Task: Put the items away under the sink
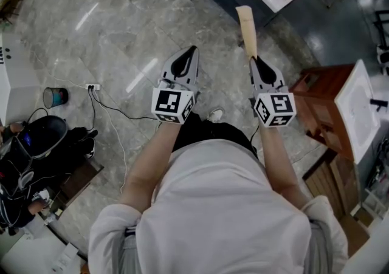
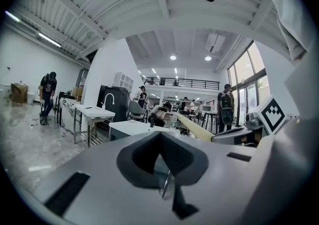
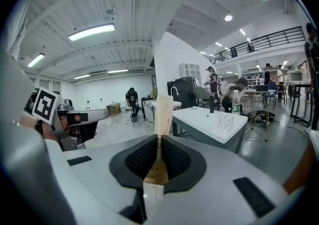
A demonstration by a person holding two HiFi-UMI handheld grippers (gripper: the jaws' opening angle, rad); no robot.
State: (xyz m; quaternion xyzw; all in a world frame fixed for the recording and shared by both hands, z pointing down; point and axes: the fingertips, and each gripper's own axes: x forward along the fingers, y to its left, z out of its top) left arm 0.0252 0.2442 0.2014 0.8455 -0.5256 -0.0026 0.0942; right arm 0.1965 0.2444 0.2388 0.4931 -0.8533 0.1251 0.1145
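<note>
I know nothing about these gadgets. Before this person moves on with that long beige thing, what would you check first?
1. Grip: the right hand-held gripper has its jaws shut on the lower end of the long, flat beige packet: ok.
2. Spare gripper: the left hand-held gripper has its jaws together with nothing between them: ok.
3. The packet is apart from the left hand-held gripper in the head view: ok.
4. Target in sight: the brown wooden cabinet under the white sink is to the person's right: ok.
5. Cabinet door open: cannot tell.
6. Free room inside the cabinet: cannot tell.
</note>
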